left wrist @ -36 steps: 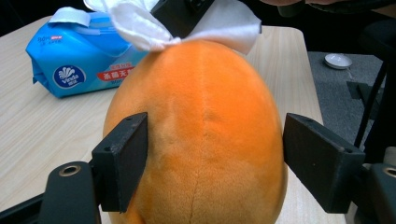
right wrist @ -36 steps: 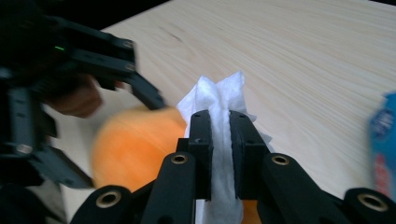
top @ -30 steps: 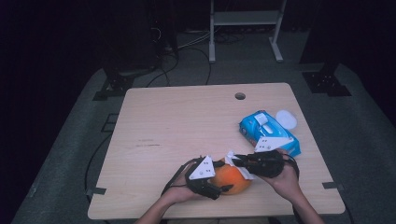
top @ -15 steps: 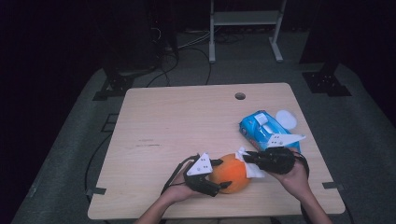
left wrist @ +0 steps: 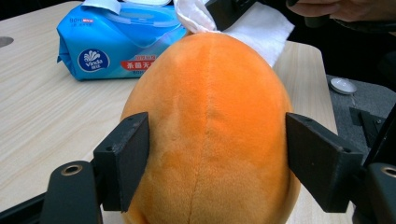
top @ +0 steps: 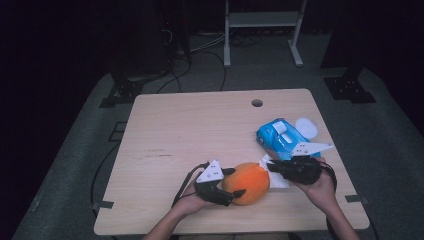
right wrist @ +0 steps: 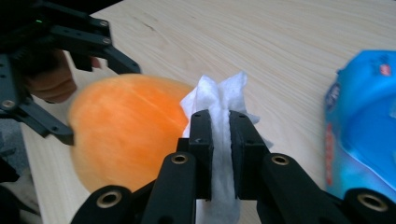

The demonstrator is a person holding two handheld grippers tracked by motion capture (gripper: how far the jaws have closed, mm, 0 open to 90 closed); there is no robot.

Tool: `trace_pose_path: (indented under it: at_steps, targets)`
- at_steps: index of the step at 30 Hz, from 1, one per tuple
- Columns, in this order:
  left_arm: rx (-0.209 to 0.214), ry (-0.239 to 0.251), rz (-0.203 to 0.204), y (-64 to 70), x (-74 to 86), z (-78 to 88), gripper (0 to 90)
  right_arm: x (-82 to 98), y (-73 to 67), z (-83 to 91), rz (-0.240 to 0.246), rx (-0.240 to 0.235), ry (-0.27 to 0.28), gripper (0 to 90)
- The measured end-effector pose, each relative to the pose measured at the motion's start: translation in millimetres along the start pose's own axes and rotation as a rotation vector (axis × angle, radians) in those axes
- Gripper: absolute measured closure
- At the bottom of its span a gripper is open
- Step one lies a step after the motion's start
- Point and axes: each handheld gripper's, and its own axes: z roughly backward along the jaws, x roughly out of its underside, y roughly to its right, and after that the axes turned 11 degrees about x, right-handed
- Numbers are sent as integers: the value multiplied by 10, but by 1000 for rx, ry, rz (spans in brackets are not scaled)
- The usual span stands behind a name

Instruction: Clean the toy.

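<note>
orange plush ball (top: 247,183): near table edge (top: 150,220), clamped at its sides by left gripper (top: 231,189). soft, light, squashy; hold at widest girth. white wipe (right wrist: 219,121): limp, thin, pinched in right gripper (right wrist: 220,140), touching ball. wipe pack (top: 280,137) beside.

A light wooden table (top: 200,130) with a small round hole (top: 257,103) near its far edge stands on grey carpet (top: 80,170). Beyond it the room is dark; a white metal stand (top: 262,20) rises at the back, black cables (top: 200,47) trailing across the floor
</note>
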Motion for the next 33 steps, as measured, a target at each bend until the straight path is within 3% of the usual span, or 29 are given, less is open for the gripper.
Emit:
trace_pose_path:
  at_steps: [7, 11, 15, 19, 22, 24, 27, 30, 33]
  targets:
    - [-5, 8, 11, -8, 11, 2, 243, -98, -210, -9, 46, -63, 25, 796]
    - [1, 12, 12, -19, 14, 17, 243, -43, -94, -31, 20, -42, 14, 796]
    - [-4, 15, 22, -18, -2, -5, 240, 31, 36, -33, -43, -32, 8, 797]
    - [-12, 13, 21, -8, -15, -27, 235, -65, -122, -36, -12, -63, 27, 797]
    - [-14, 16, 25, -10, -9, -23, 236, -147, -286, -54, 42, -94, 39, 796]
    - [-13, 15, 26, -15, -3, -8, 236, -167, -325, -69, 67, -79, 33, 796]
    - [-13, 15, 18, -4, -7, -6, 236, -117, -210, -86, 34, -65, 27, 792]
    - [-13, 14, 4, 21, -23, -32, 236, -10, 12, -84, -60, -54, 16, 794]
    - [-20, 12, 6, 32, -41, -61, 234, -3, 14, -65, -61, -43, 15, 798]
